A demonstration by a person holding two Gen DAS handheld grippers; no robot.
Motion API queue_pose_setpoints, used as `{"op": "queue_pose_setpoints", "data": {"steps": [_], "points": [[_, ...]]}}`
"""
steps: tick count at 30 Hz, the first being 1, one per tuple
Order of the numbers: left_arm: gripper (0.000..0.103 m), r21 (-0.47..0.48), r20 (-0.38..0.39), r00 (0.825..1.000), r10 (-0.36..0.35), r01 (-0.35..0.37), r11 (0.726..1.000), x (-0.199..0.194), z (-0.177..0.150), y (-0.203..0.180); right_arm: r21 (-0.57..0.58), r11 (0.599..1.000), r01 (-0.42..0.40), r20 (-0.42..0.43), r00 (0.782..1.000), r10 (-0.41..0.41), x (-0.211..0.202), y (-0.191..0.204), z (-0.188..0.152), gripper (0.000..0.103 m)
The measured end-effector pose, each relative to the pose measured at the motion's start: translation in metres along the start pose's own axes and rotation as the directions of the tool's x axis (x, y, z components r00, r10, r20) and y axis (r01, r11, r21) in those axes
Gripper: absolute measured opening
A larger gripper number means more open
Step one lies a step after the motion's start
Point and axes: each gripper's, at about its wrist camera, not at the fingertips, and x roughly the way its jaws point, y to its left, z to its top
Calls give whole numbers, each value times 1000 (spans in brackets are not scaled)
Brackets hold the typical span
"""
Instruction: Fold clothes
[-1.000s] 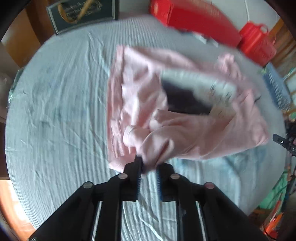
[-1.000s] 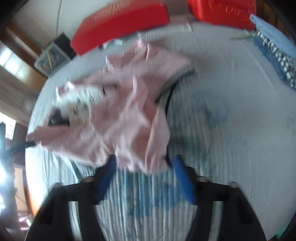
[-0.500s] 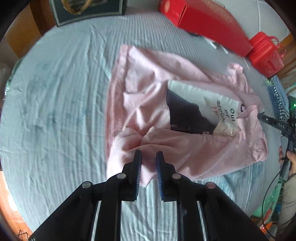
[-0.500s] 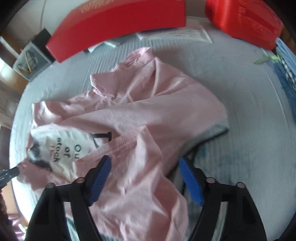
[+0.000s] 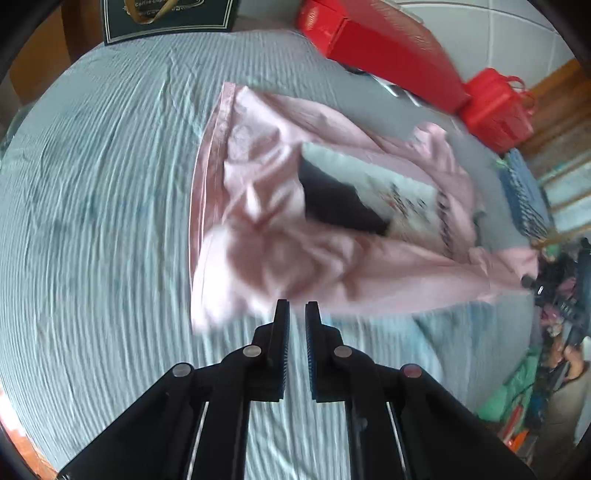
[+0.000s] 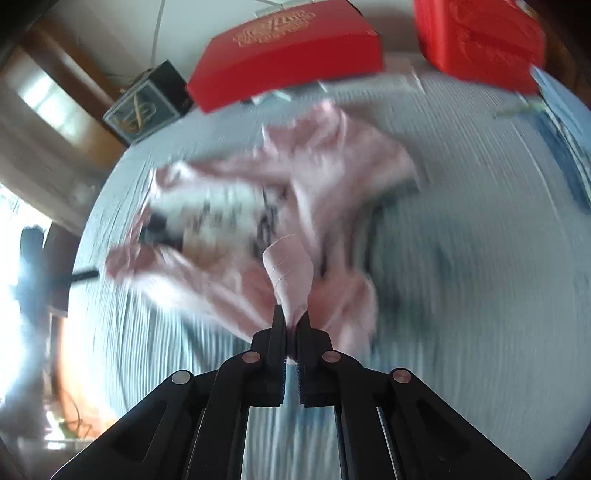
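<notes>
A pink t-shirt (image 5: pixel 280 236) with a black and white print lies crumpled on the light blue striped bedsheet (image 5: pixel 92 221). My left gripper (image 5: pixel 296 314) sits at the shirt's near edge with its jaws close together and a narrow gap between them; no cloth shows in the gap. My right gripper (image 6: pixel 291 321) is shut on a pink fold of the shirt (image 6: pixel 288 273) and holds it lifted above the sheet. The right wrist view is blurred by motion.
A long red box (image 5: pixel 384 48) and a red bag (image 5: pixel 495 107) stand at the far edge of the bed. A dark framed box (image 5: pixel 166 18) stands at the back left. Blue checked cloth (image 5: pixel 524 199) lies at the right. Clutter lies past the right edge.
My right gripper was open over the shirt and has now shut on a fold and lifted it. My left gripper no longer holds the cloth and has drawn back to the shirt's edge.
</notes>
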Motion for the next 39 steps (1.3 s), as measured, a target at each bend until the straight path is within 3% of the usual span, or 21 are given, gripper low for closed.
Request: {"op": "queue_pose_setpoints", "data": {"steps": [1,2,3,4,5,9,13,15,17,19,22,24,26,29,31,33,35,39], "points": [[13,-1,18,1000,-11,11,1000,-9,-3,1,5,1000,-3,-21,1000,3,-3,-3,-15,5],[26,-5,36,999,-21,21,1000,-15,-5,1,10,1000,-5,-41,999,5,-5,-5,-29,5],[53,-5,64,998,-27,27,1000,-22,-4,-1,15,1000,-7,-62,998,8,-8,-8,-44,5],[71,-3,94,995,-32,33,999,-29,-4,-3,20,1000,-10,-83,997,11,-10,-10,-59,5],[103,2,108,994,-28,28,1000,-32,0,-6,25,1000,-12,-103,995,14,-13,-13,-74,6],[103,17,109,994,0,-2,1000,-28,18,-21,65,998,-1,-140,990,10,-10,-24,-104,6],[101,36,77,986,149,-152,988,4,37,-34,98,995,8,-119,993,4,-17,-32,-112,6],[89,45,48,981,190,-192,980,21,46,-37,110,994,16,-100,995,-5,-22,-34,-112,14],[86,49,16,980,200,-201,978,37,51,-38,118,993,26,-84,996,-16,-25,-35,-109,25],[85,67,-2,970,242,-241,968,50,52,-38,127,992,28,-67,998,-20,-24,-35,-106,27],[64,68,-94,951,296,-290,955,73,45,-27,142,989,30,-37,999,-25,-23,-34,-101,41],[32,68,-152,943,297,-290,955,84,36,-20,149,988,33,-12,999,-31,-23,-31,-95,69],[23,69,-153,941,302,-294,953,83,25,-17,135,990,42,15,999,-45,-21,-24,-89,77],[12,52,-140,949,284,-280,959,74,10,-15,64,992,109,58,992,-113,-13,-8,-78,78],[12,59,-112,952,283,-278,959,61,-6,-18,23,993,118,8,993,-118,5,-1,-75,74],[12,84,-104,953,286,-278,957,50,-28,-18,-19,990,140,-85,986,-141,24,5,-80,5],[12,107,-119,949,292,-280,954,42,-55,-15,-43,991,125,-160,979,-130,27,8,-98,5],[12,125,-214,918,335,-314,941,48,-101,4,-8,991,135,-302,944,-131,21,-7,-143,5]]}}
